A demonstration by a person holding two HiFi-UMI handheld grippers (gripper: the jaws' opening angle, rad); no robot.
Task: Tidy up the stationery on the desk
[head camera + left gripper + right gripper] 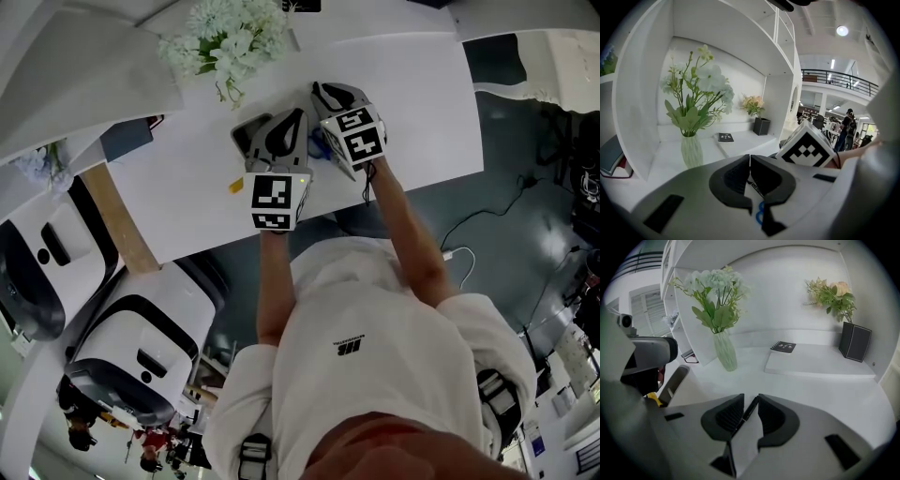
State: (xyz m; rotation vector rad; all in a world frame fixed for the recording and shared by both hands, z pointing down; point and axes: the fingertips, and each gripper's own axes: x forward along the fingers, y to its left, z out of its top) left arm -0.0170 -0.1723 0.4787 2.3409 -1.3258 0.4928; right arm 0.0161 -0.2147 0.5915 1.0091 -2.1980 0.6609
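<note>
My left gripper (287, 127) (750, 161) and my right gripper (328, 97) (751, 403) are held close together over the white desk (422, 112). The left jaws are closed on a thin flat strip (755, 185) with dark print and blue marks at its near end; I cannot tell what it is. Between the right jaws stands a thin white card (746, 439) with a dark edge, pinched tight. A small black notebook (783, 347) (725, 137) lies at the back of the shelf alcove. A small yellow item (235, 186) lies on the desk left of the left gripper.
A glass vase of white flowers (725, 352) (691, 151) (230, 37) stands at the back left. A black pot with a plant (854, 348) (761, 125) stands at the back right. A raised white slab (815, 365) lies before them. Books (611, 159) lean far left.
</note>
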